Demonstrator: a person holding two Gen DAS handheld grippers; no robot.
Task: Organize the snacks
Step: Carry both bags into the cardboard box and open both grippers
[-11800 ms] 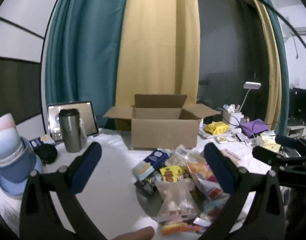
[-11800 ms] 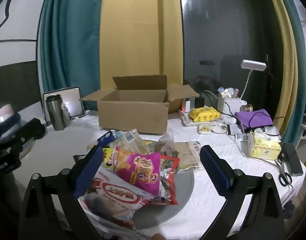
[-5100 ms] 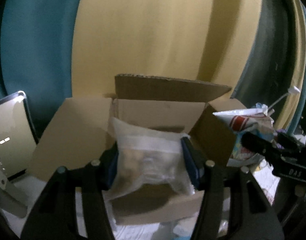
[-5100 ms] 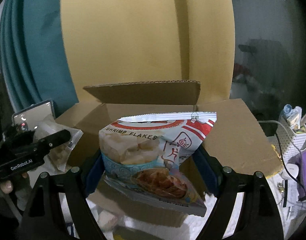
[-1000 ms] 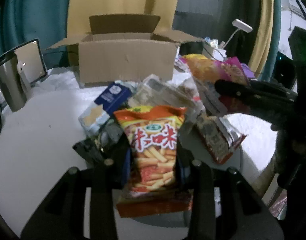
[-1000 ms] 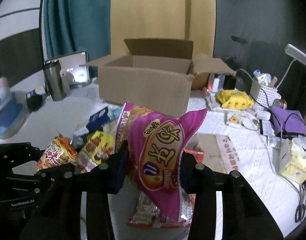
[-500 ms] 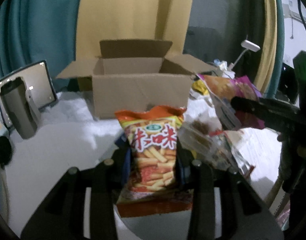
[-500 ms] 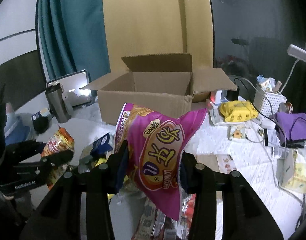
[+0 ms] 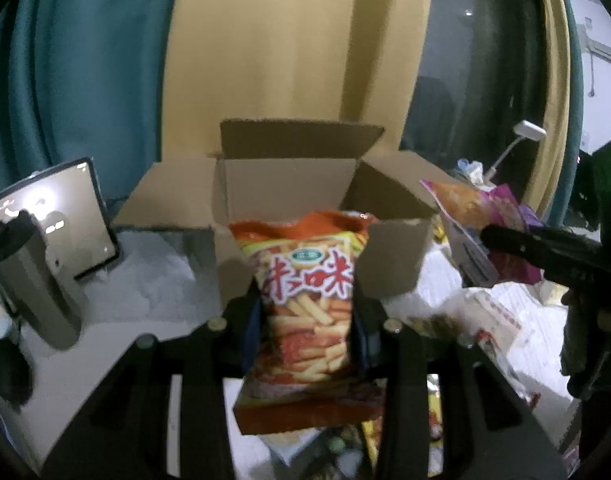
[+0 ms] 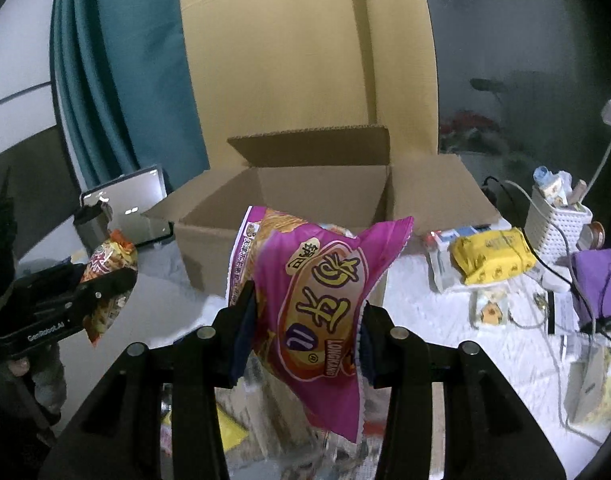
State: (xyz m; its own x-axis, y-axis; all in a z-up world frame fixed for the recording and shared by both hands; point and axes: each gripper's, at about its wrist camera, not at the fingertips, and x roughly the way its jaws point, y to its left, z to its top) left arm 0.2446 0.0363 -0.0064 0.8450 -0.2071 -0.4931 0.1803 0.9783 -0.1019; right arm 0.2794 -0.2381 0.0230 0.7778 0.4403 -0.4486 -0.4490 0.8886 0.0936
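Note:
My left gripper (image 9: 305, 332) is shut on an orange bag of snack sticks (image 9: 309, 280) and holds it in the air in front of the open cardboard box (image 9: 289, 184). My right gripper (image 10: 305, 336) is shut on a magenta snack bag (image 10: 325, 304), also raised just before the box (image 10: 317, 188). Each gripper shows in the other's view: the left one with its orange bag (image 10: 109, 268) at the left, the right one with its magenta bag (image 9: 481, 220) at the right. Loose snacks (image 10: 233, 432) lie below on the table.
A steel tumbler (image 9: 29, 280) and a lit tablet (image 9: 45, 216) stand at the left. At the right are a yellow packet (image 10: 493, 256), a white basket (image 10: 557, 224), a purple pouch (image 10: 601, 280), cables and a desk lamp (image 9: 525, 132). Curtains hang behind the box.
Both grippers have risen from the snack pile and moved toward the box with their bags. The box now looms larger and its inside shows.

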